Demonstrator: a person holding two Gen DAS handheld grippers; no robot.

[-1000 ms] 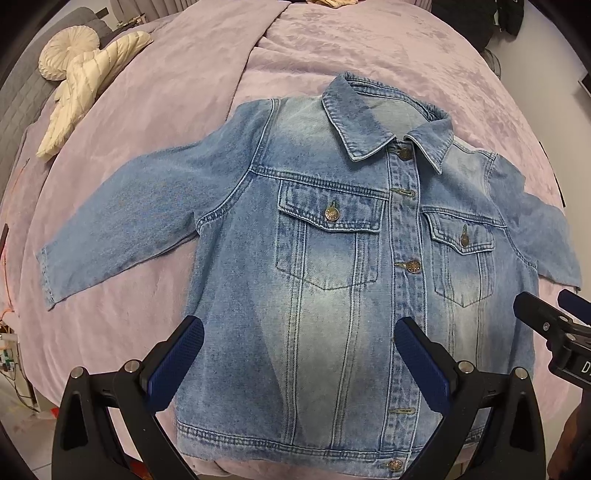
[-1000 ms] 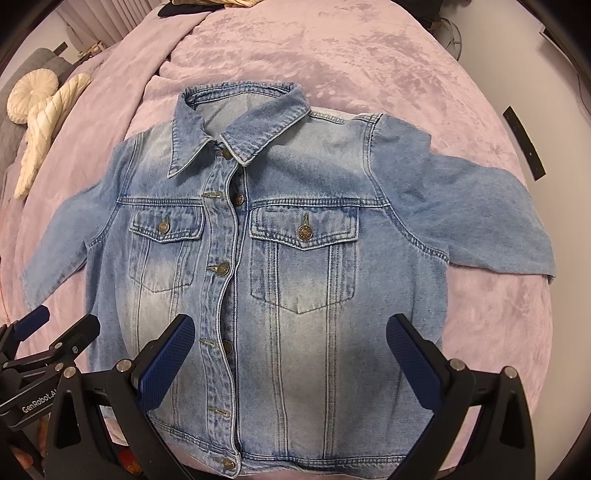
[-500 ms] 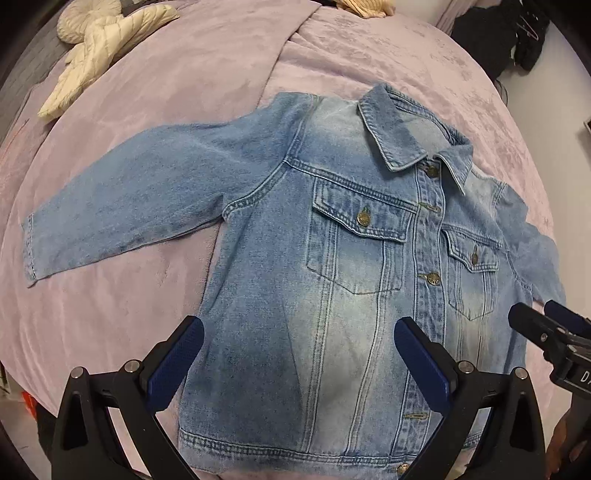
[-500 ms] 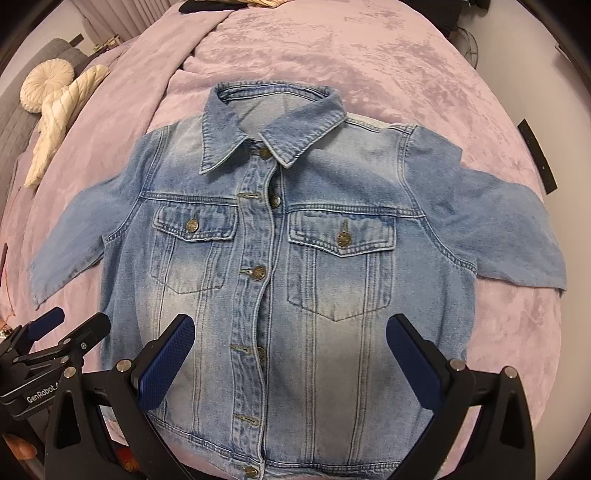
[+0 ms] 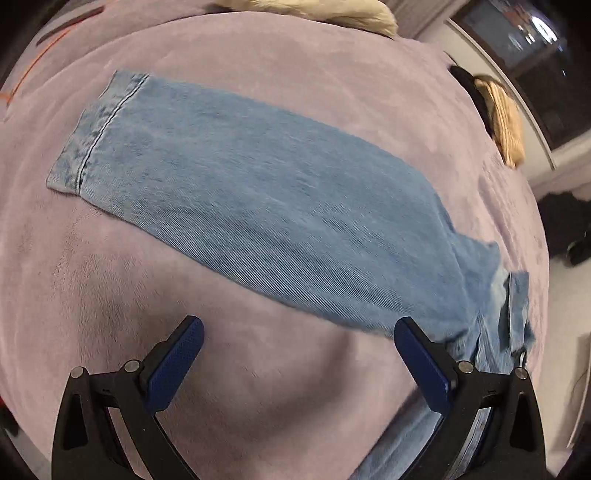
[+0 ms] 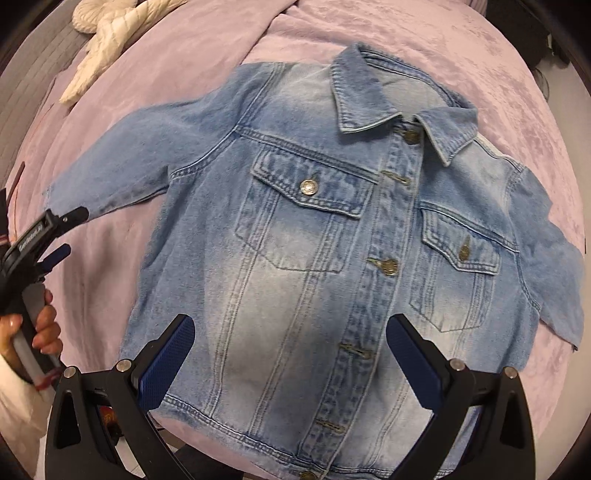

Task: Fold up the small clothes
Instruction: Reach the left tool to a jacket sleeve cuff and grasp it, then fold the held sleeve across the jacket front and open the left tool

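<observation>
The denim jacket (image 6: 295,258) is showing faded light blue, paler down its front panels, with dull metal buttons (image 6: 307,187). The bedspread (image 5: 258,369) is showing mauve-pink. The tongs (image 6: 290,354) are showing black with navy textured pads (image 6: 168,363). A cream ribbed cushion (image 6: 110,33) is lying beyond.

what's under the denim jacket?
The denim jacket lies flat, front up and buttoned, on a lilac blanket, which shows all around it. The sleeve rests on the same blanket. Whatever lies directly beneath the jacket is covered.
</observation>
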